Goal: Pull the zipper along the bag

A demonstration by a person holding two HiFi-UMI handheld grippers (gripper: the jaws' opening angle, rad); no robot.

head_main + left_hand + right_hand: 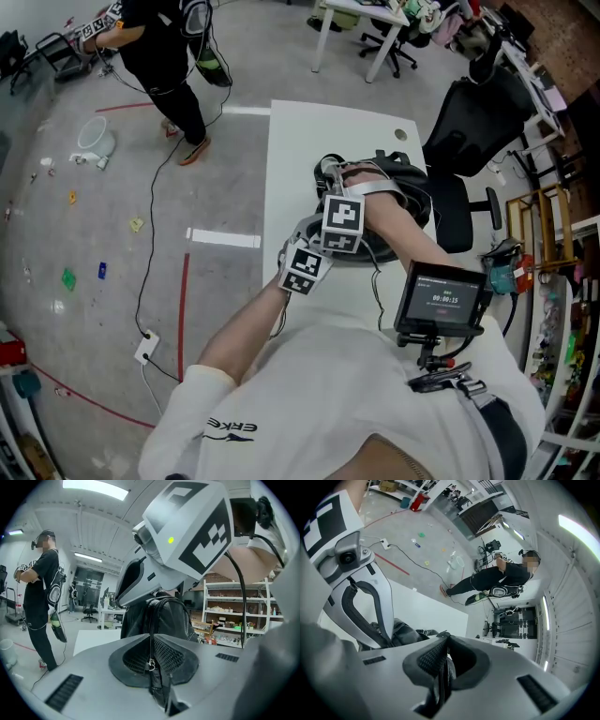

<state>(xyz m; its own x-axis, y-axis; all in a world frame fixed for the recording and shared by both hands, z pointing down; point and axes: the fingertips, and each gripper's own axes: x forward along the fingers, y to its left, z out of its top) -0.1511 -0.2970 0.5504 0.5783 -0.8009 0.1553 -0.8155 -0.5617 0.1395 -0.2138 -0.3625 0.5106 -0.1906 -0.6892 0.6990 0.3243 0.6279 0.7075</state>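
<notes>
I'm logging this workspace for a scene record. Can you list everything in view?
bag: one, black, on the table
table: one, white, centre
office chair: one, black, right of the table
bucket: one, white, on the floor, far left
standing person: one, dressed in black, top left
screen: one, black, at the wearer's chest
left gripper: one, white, shut on the bag's zipper strip
right gripper: one, white, shut on bag fabric

White bench stretches away beyond the claws. One thing lies on it: the black bag, slumped right at the left claw and right claw, touching both. Past the right claw, a small round hole near the bench's far edge.
</notes>
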